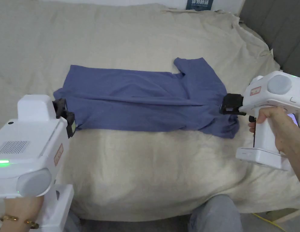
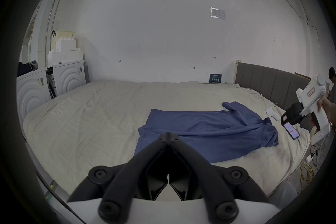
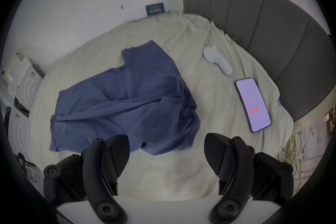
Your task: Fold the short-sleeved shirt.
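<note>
The left gripper (image 2: pixel 168 134) has its two black jaws pressed together with nothing between them, its tips poised at the hem end of the blue short-sleeved cotton shirt (image 2: pixel 205 133); in the head view this gripper (image 1: pixel 67 118) sits just beside the shirt's (image 1: pixel 146 99) left edge, carried on a white handheld body by a hand with a gold bracelet (image 1: pixel 13 220) at the wrist. The right gripper (image 3: pixel 166 150) has its jaws spread wide apart and empty, above the bare cream bedsheet (image 3: pixel 163 173) just short of the shirt's (image 3: pixel 127 104) near edge; in the head view the right gripper (image 1: pixel 230 104) is at the shirt's collar end, with the right hand (image 1: pixel 274 127) wrapped around the white handle. The shirt lies across the middle of the bed, folded lengthwise into a long band with one sleeve sticking out toward the far side and the near corner at the right end bunched and wrinkled. Farther right on the sheet lie a lit dark-framed smartphone (image 3: pixel 252 104) and a small white handheld device (image 3: pixel 217 60), both well apart from the shirt. A grey padded headboard (image 3: pixel 263 37) closes the right end of the bed, a white wall (image 2: pixel 163 28) runs behind it, and white moulded panels (image 2: pixel 69 77) stand past the left end
</note>
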### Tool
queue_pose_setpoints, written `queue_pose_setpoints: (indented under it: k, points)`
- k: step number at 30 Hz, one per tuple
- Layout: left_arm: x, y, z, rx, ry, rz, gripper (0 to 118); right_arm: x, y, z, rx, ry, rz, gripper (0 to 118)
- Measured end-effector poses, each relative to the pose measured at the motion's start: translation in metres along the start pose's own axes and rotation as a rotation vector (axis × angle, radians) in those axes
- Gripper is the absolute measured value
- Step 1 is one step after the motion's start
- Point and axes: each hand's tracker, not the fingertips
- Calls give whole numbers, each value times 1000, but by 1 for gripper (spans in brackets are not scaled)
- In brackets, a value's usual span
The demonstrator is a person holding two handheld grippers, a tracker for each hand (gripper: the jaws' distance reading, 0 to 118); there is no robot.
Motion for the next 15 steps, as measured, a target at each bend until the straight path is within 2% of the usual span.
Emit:
queue_pose_setpoints:
  k: [7, 11, 15]
  points:
    - [1, -1, -12, -27, 1, 6, 0, 2, -1, -55, -104, -105, -1, 88]
    - [1, -4, -20, -49, 4, -9, 0, 7, -7, -76, -96, -157, 0, 88]
    - [0, -8, -29, -77, 9, -24, 0, 18, -13, -87, -115, -147, -30, 86]
